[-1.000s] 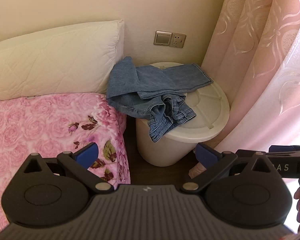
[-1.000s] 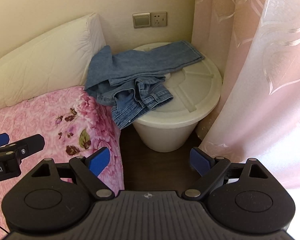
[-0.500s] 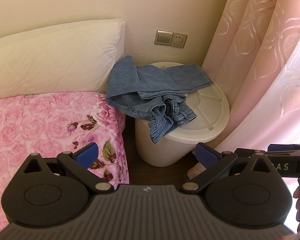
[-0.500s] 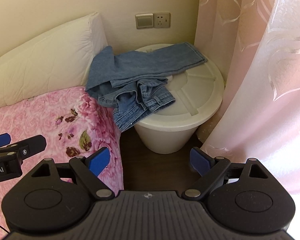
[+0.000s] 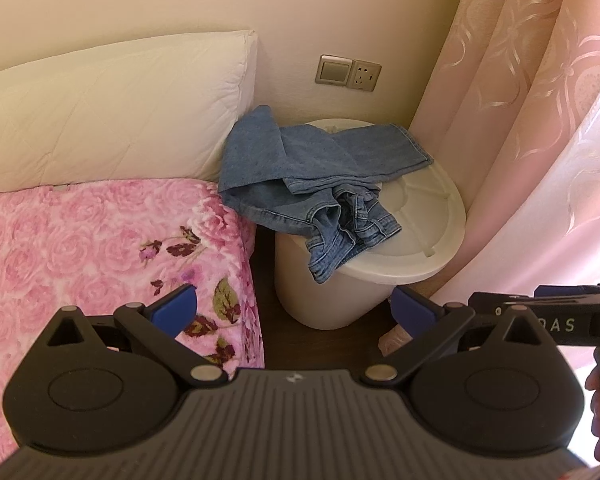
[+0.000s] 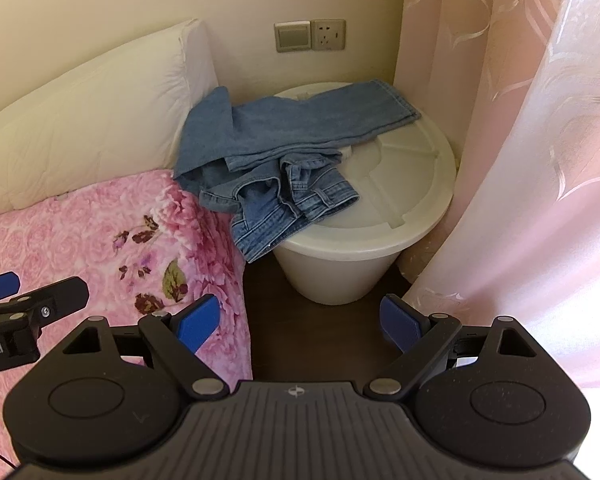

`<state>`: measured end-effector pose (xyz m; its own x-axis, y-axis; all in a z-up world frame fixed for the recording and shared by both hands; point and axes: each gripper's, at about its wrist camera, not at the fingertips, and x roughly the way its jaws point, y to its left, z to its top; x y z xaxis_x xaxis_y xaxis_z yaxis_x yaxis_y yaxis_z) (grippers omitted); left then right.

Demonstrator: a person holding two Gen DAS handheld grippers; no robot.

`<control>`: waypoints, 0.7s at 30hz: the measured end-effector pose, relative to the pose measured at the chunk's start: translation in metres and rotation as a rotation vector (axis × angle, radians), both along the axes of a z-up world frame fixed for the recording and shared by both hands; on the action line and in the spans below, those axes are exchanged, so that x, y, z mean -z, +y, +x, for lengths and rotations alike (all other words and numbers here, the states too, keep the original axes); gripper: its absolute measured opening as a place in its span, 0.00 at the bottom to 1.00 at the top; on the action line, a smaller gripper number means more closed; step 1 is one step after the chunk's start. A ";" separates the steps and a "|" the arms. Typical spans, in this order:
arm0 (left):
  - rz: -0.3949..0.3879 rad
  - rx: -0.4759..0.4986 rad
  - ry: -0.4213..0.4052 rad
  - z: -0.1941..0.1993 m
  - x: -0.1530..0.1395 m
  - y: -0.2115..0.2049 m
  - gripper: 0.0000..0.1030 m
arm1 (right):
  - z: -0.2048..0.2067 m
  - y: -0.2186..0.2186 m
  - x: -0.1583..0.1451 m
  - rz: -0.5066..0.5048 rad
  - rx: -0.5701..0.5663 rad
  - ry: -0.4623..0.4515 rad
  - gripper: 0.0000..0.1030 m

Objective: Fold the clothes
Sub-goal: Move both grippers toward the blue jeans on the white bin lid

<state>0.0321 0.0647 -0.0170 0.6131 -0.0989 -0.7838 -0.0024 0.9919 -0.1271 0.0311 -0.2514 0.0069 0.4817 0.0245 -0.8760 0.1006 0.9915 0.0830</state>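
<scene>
Since a second ago both grippers have been carried slightly closer to the bin, and the jeans loom larger.

From the left wrist, the left gripper (image 5: 294,308) is seen spread wide, nothing held between its blue pads. The jeans (image 5: 320,176) are found crumpled on the lid of the white bin (image 5: 424,216), draped over its left rim, one bunched part pressed up against the pillow (image 5: 112,108) at the bed's top right corner. The right gripper (image 5: 540,312) is glimpsed at the right edge.

From the right wrist, the right gripper (image 6: 300,320) is likewise shown fully parted and empty. The waistband (image 6: 284,208) is seen hanging off the lid's near-left rim beside the pink blanket (image 6: 100,240). Denim is judged heavy, limp yet grippy; the thick waistband seams are probably best pinched, one corner per gripper.
</scene>
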 end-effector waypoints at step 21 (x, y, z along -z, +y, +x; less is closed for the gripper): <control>-0.003 -0.001 0.047 0.047 0.018 0.007 0.99 | 0.041 -0.012 0.028 -0.012 0.020 0.049 0.87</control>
